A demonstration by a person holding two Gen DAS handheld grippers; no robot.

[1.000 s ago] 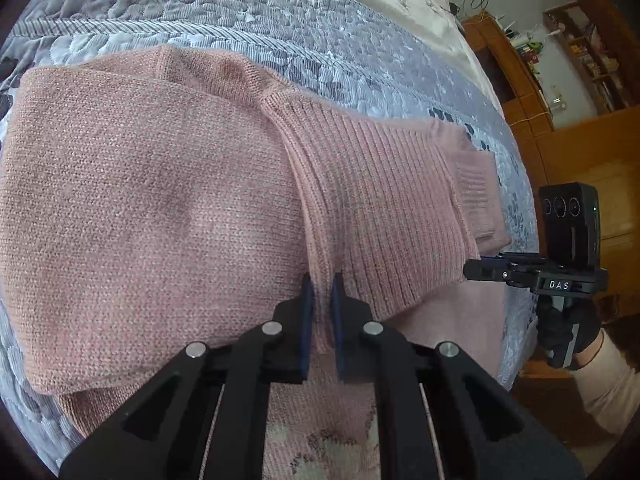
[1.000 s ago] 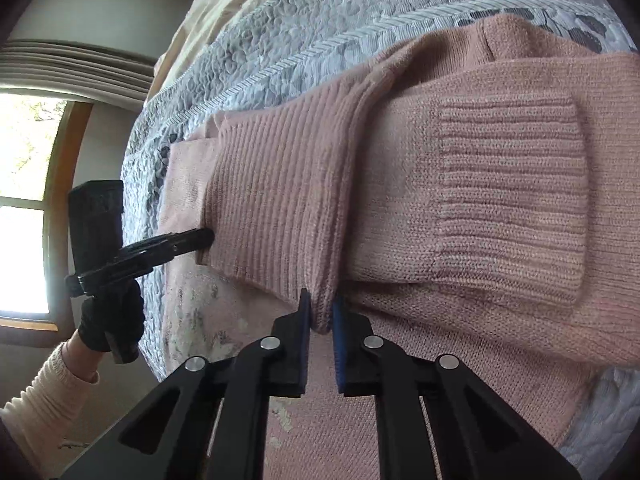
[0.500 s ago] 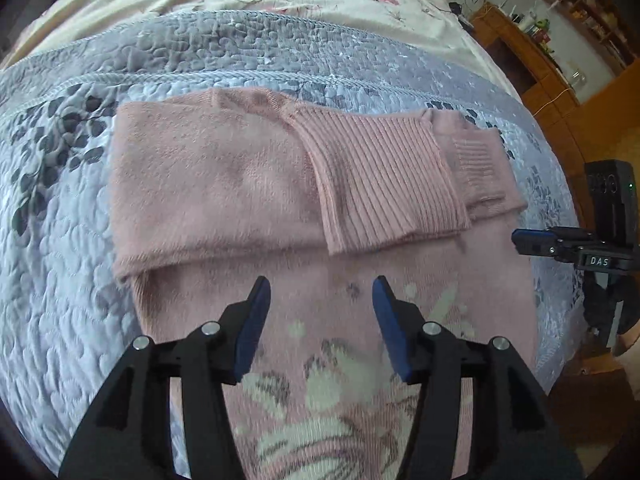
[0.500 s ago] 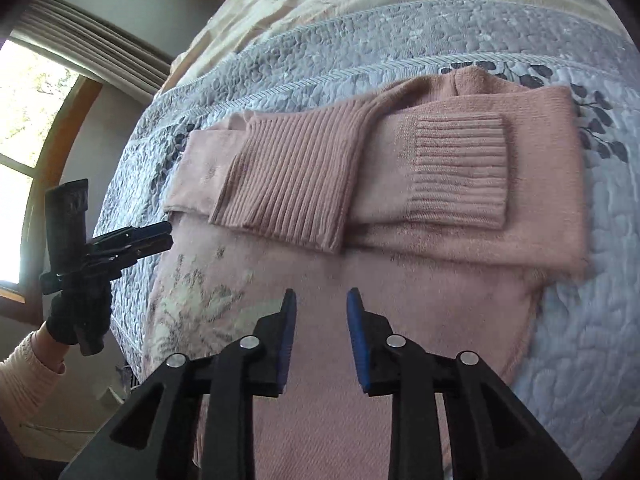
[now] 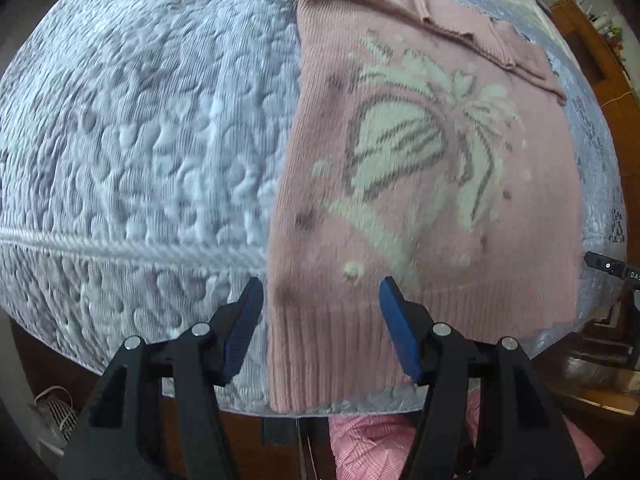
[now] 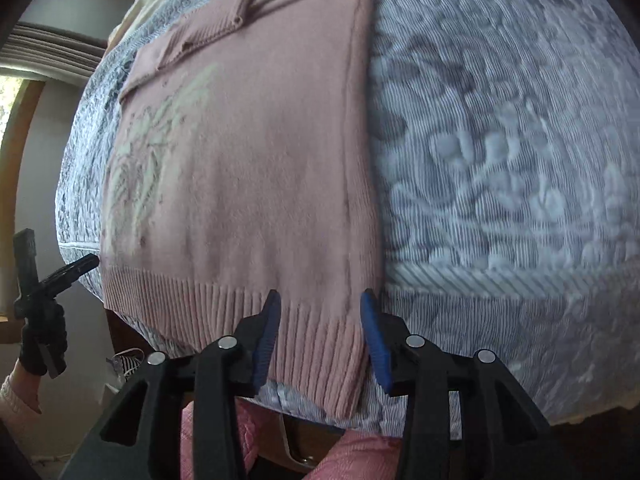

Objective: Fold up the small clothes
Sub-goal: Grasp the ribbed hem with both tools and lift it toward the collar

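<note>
I am bringing both open grippers, left gripper [image 5: 322, 320] and right gripper [image 6: 320, 334], down to the ribbed hem corners of the pink sweater [image 5: 432, 184] lying flat on the quilted bedspread [image 5: 140, 160], sleeves already folded in, so next I judge each must pinch its corner and carry the hem toward the collar.

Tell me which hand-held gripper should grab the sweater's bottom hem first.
Probably right. The right hand-held gripper is open with the hem corner between its fingers. The left hand-held gripper, also open, straddles its corner more loosely, so the lead is slight.
</note>
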